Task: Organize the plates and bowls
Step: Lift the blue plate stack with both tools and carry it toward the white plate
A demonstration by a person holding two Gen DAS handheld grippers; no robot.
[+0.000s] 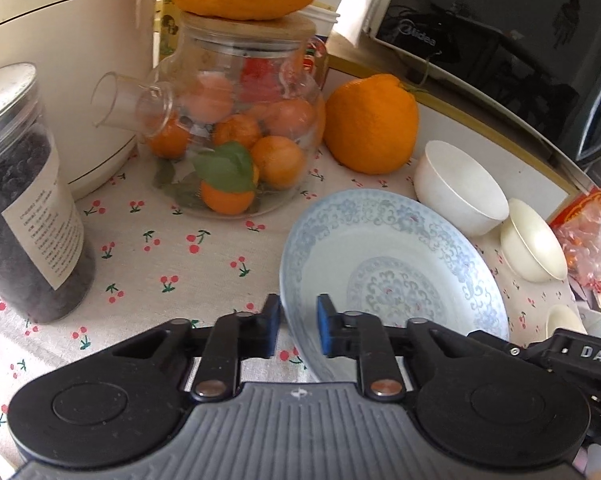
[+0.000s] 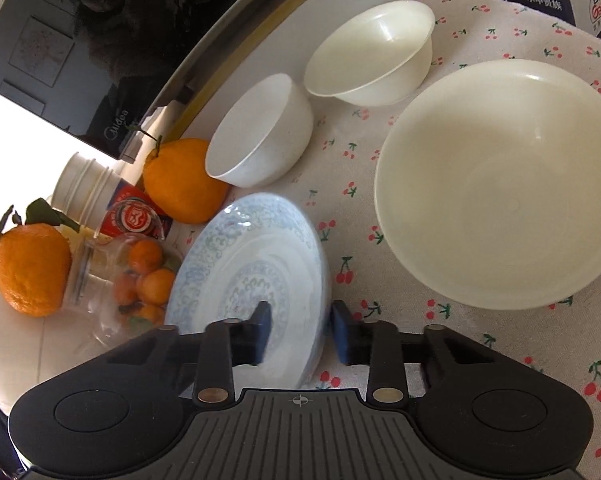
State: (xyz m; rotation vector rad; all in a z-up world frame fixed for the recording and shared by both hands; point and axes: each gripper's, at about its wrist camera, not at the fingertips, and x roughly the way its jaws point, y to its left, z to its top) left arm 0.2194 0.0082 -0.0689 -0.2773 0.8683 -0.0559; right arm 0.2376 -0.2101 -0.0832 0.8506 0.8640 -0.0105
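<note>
A blue-patterned plate [image 1: 392, 276] is tilted off the cherry-print tablecloth [image 1: 172, 256]. My left gripper [image 1: 298, 330] has its blue pads on either side of the plate's near rim, with gaps showing. My right gripper [image 2: 300, 330] straddles the plate's [image 2: 252, 276] opposite rim, its pads also apart from it. A white bowl [image 2: 260, 132], a cream bowl [image 2: 372, 56] and a large cream bowl [image 2: 500, 184] sit beyond the plate. The white bowl [image 1: 460, 188] and cream bowl [image 1: 534, 246] also show in the left wrist view.
A glass teapot of small oranges [image 1: 236, 132], a large orange [image 1: 370, 124], a dark-filled jar [image 1: 24, 200] and a white cooker [image 1: 60, 40] stand left. A black microwave [image 1: 500, 48] lines the back. A box [image 2: 572, 0] and paper cups [image 2: 84, 188] are nearby.
</note>
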